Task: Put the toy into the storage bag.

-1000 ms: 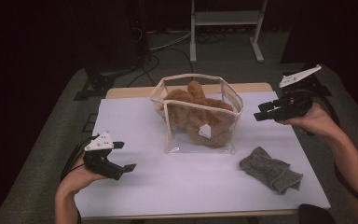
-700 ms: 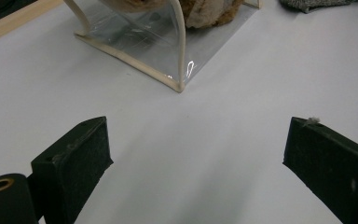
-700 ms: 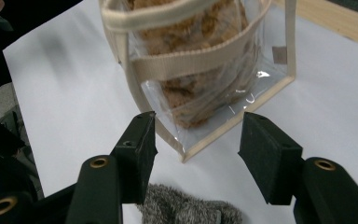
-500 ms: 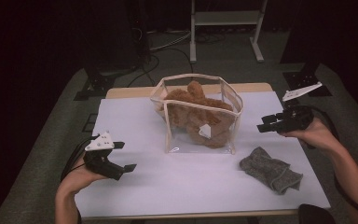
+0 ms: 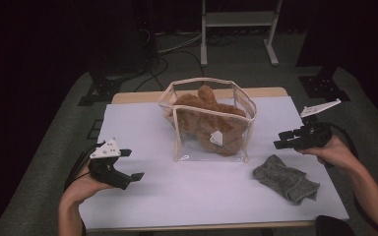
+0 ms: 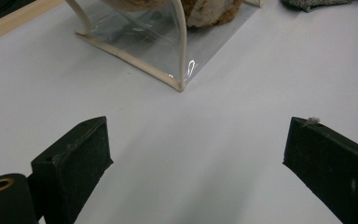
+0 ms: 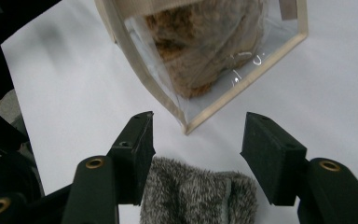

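Right gripper [image 5: 281,143] hanging over our grey sock [image 5: 285,177], jaws apart, nothing in them.

We've got the sock lying flat on the white table [image 5: 142,123] just right of the clear pouch [image 5: 211,120] with the brown plush toy [image 5: 204,118] inside. Left gripper [image 5: 133,164] is wide open too, sitting near the front-left edge. Can't read any writing on the pouch.

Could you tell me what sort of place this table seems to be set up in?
Probably a lab or recording studio rather than a home: the white-covered table stands on grey carpet among dark surroundings, with loose black cables on the floor and a white metal stand behind it.
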